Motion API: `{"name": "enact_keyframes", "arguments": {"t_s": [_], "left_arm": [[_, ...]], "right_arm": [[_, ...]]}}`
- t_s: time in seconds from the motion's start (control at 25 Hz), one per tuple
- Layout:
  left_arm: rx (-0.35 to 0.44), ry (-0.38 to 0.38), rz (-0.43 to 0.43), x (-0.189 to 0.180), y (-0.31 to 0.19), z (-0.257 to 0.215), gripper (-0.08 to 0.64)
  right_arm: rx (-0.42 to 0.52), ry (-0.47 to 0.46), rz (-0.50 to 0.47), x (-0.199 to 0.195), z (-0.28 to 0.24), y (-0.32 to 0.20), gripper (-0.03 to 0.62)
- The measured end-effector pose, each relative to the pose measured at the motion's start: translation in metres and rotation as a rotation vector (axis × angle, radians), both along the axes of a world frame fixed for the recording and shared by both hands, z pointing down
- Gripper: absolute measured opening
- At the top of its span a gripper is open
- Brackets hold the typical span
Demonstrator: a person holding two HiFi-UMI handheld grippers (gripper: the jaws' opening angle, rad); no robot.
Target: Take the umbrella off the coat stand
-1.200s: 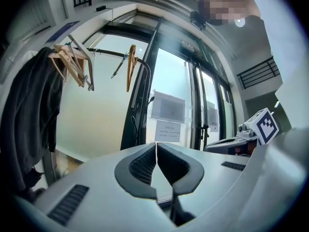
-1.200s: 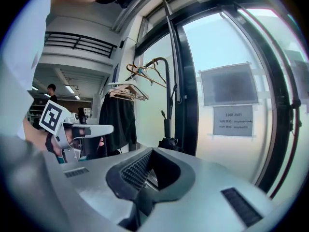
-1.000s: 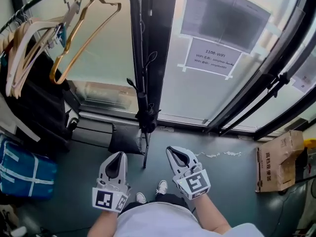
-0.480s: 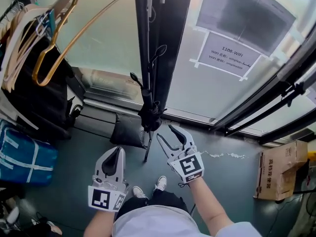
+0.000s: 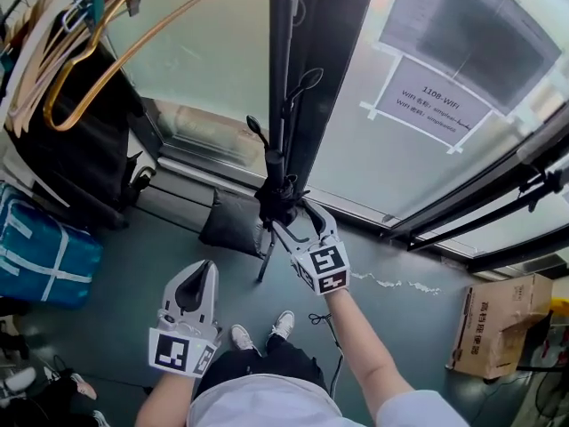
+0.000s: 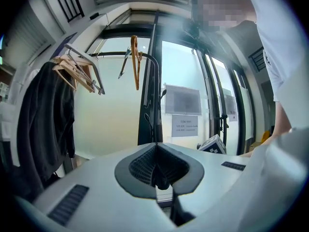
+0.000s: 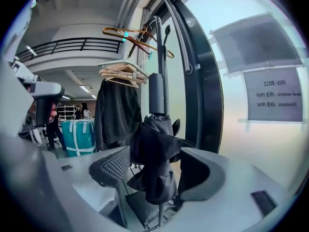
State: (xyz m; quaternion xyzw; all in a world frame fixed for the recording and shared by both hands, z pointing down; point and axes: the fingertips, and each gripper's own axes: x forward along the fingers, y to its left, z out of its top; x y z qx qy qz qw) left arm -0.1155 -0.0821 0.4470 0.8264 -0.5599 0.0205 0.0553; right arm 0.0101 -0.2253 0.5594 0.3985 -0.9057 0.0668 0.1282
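right tool (image 5: pixel 292 216) advanced, jaws opening round umbrella (image 7: pixel 153 158)

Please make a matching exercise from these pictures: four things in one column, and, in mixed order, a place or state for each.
1 umbrella
2 left gripper
3 blue bag
4 cardboard box

A at the right edge of the head view
B jaws together, nothing between them
C black, folded, at the coat stand
D at the left edge, by the dark clothes

Pairs: 1-C, 2-B, 3-D, 4-A
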Motion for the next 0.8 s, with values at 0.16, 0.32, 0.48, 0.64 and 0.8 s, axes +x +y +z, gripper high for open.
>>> {"name": "enact_keyframes", "arguments": {"t_s": [0.16,0.32,0.48,0.64,0.8], "left_arm": [[-0.013,-0.003,-0.007,0.001,0.003,0.003,0.026],[-0.035,-0.006,-0.015,0.001,0.003,0.012,0.026],[-0.046,-0.024,-0.026,-0.002,0.004,0.014,0.026],[-0.061,-0.018,-0.052,-0.008,0.004,0.019,0.026],[-0.074,-0.021,-0.073,-0.016,0.005,0.024,0.026]], "right_arm": [[0.014,0.011,-0.001,-0.006,0.007,-0.012,0.348],[0.012,0.007,-0.012,-0.013,0.019,-0.023,0.367],[0.010,0.039,-0.029,-0.030,0.030,-0.035,0.367],[0.034,0.080,-0.035,-0.039,0.032,-0.044,0.365],[0.086,0.082,-0.001,-0.046,0.031,-0.047,0.365]]}}
